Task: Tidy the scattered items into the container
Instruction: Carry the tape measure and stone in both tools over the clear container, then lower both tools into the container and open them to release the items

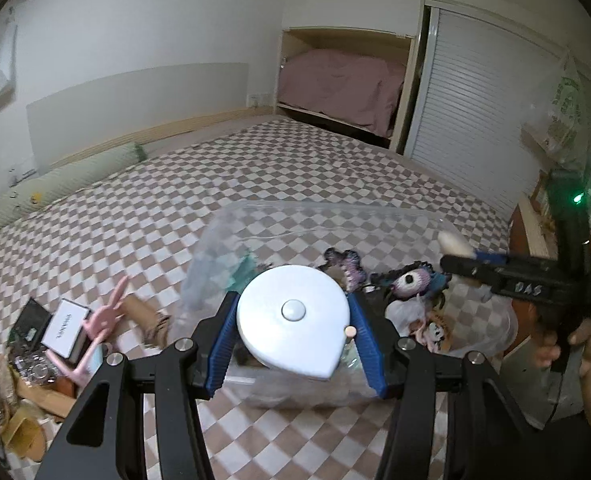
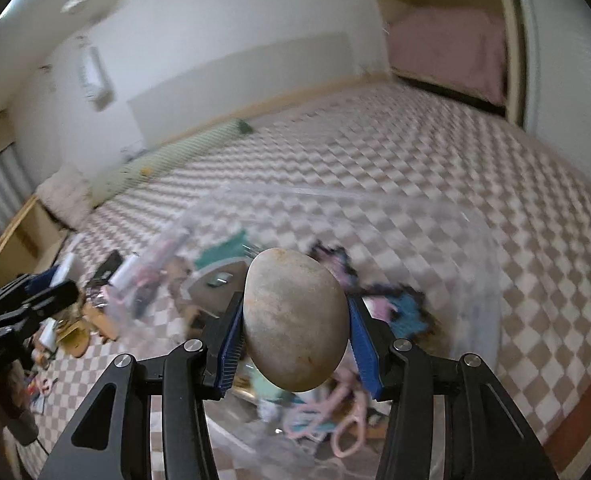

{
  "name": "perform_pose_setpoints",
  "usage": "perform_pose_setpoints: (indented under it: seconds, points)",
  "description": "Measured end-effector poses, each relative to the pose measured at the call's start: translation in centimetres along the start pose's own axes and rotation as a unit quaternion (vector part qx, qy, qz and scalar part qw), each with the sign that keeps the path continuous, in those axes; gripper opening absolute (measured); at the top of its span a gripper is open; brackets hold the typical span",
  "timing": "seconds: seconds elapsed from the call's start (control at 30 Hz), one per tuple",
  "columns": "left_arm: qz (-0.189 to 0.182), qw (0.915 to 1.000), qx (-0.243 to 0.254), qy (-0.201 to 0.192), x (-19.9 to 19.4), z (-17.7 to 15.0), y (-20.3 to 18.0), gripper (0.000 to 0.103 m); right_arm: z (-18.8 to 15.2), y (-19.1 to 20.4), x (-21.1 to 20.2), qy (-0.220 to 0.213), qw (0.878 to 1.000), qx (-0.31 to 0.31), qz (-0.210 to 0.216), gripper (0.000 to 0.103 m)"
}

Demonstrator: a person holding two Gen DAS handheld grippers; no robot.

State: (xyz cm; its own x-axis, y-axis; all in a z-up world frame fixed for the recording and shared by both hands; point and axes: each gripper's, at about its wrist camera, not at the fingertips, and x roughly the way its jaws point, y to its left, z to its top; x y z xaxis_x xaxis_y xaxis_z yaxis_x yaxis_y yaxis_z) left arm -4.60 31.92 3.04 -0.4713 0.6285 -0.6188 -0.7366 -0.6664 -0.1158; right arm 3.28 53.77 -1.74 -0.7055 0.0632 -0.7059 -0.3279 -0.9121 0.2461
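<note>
Left gripper clamped on white round case, right gripper clamped on smooth stone; both held above clear container on checkered bed. Lower inside rim before releasing; stone likely heavy, so set gently, clear of crocheted toys. Clutter pile remains left of container.

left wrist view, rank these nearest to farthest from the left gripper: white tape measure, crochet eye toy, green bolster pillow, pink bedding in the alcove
1. white tape measure: clamped between the fingers of the left gripper.
2. crochet eye toy: just ahead to the right, inside the clear container.
3. green bolster pillow: far left, along the wall.
4. pink bedding: in the alcove at the far end of the room.
</note>
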Motion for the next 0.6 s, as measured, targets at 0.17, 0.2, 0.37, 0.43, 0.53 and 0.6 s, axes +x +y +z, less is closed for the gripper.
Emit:
perform_pose_setpoints:
  seconds: [0.17, 0.2, 0.37, 0.43, 0.53, 0.6]
  points:
    - [-0.016, 0.9998, 0.004, 0.013, 2.1, 0.2, -1.9, 0.054, -1.0, -1.1, 1.6, 0.042, 0.999, 0.019, -0.02, 0.05]
    - [-0.019, 0.9997, 0.005, 0.015, 2.5, 0.2, -2.2, 0.054, -1.1, -1.1, 1.8, 0.046, 0.999, 0.017, -0.025, 0.05]
    - [-0.028, 0.9992, 0.012, 0.026, 4.4, 0.1, -4.0, 0.054, -1.8, -1.0, 1.8, 0.061, 0.997, 0.007, -0.036, 0.05]
    - [-0.031, 0.999, 0.012, 0.03, 5.0, -0.1, -4.4, 0.054, -2.1, -1.1, 2.0, 0.064, 0.997, 0.003, -0.039, 0.05]
    - [-0.036, 0.9987, 0.011, 0.036, 5.9, -0.3, -5.0, 0.054, -2.3, -1.0, 1.9, 0.068, 0.996, -0.009, -0.052, 0.05]
    - [-0.038, 0.9985, 0.012, 0.039, 6.4, -0.5, -5.3, 0.054, -2.1, -0.9, 2.2, 0.071, 0.996, -0.014, -0.059, 0.05]
